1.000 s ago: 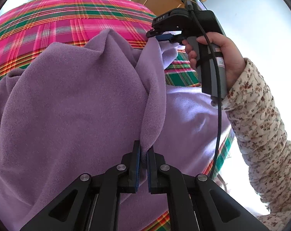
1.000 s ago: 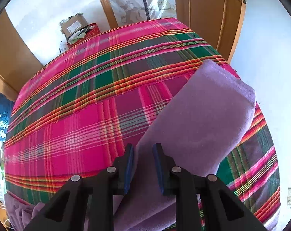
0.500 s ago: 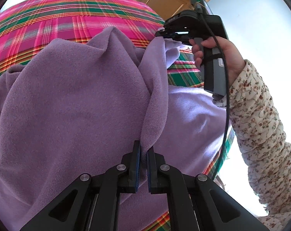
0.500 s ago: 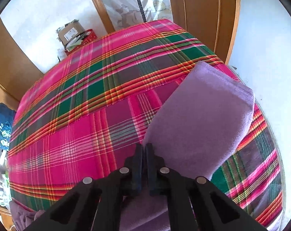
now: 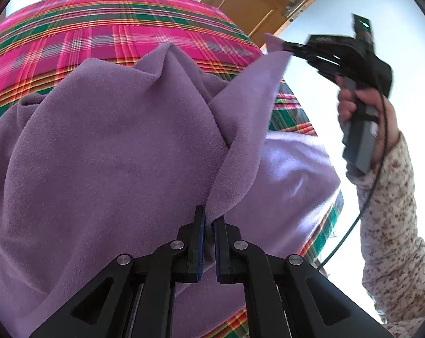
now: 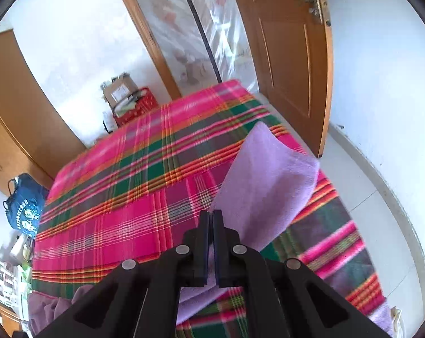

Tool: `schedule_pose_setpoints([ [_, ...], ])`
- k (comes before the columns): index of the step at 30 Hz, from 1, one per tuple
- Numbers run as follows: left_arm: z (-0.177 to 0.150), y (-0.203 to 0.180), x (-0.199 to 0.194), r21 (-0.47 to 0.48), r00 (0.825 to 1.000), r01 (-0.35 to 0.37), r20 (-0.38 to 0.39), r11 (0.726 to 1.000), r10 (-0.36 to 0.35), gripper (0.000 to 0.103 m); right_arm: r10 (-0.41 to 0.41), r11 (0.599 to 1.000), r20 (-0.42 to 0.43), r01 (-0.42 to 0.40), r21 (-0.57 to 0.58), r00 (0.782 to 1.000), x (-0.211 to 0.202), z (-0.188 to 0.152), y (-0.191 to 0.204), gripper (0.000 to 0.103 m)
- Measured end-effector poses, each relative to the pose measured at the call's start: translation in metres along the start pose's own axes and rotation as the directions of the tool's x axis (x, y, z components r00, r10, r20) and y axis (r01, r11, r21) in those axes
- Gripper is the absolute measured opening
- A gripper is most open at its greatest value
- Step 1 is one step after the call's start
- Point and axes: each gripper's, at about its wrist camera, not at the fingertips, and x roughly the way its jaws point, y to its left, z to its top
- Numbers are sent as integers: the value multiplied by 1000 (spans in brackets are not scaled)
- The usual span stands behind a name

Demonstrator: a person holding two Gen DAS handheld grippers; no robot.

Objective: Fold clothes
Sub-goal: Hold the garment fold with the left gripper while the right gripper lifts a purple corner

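Note:
A purple fleece garment (image 5: 114, 152) lies bunched on a bed with a pink, green and orange plaid cover (image 5: 100, 33). My left gripper (image 5: 209, 225) is shut on a fold of the garment's edge, close to the camera. Up at the right, a hand in a floral sleeve (image 5: 392, 225) holds my right gripper (image 5: 285, 46), which is shut on the far end of that same edge and has it lifted off the bed. In the right wrist view the right gripper (image 6: 212, 219) pinches the purple fleece garment (image 6: 268, 186), whose flap hangs out over the plaid cover (image 6: 128, 197).
A wooden door (image 6: 291, 56) stands open beyond the bed's far right corner. Cardboard boxes and a red crate (image 6: 128, 98) sit on the floor behind the bed. A blue bag (image 6: 24, 205) hangs at the left. White tiled floor (image 6: 387, 225) runs along the bed's right side.
The right gripper went from open around the fleece edge to shut on it, then rose and swung away to the right, pulling the edge up off the bed. The left gripper kept its grip and stayed put.

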Motion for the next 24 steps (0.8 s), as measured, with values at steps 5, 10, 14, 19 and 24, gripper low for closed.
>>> schedule_pose_setpoints([
  [5, 1, 1, -10, -5, 1000, -8, 10, 1000, 8, 5, -21, 999, 112, 24, -28, 993, -41, -5, -7, 3],
  [10, 2, -8, -21, 5, 999, -13, 44, 1000, 13, 5, -49, 997, 200, 60, -54, 979, -79, -15, -14, 3],
  [14, -1, -15, -28, 13, 998, -14, 60, 1000, 13, 5, -61, 997, 226, 70, -34, 972, -97, -24, -27, 3],
  [19, -9, -20, -41, 25, 997, -16, 80, 1000, 14, 5, -63, 998, 251, 65, -3, 966, -115, -38, -41, 3],
  [24, -9, -31, -51, 33, 993, -28, 116, 999, 24, 6, -58, 998, 295, 59, 6, 954, -134, -47, -46, 3],
])
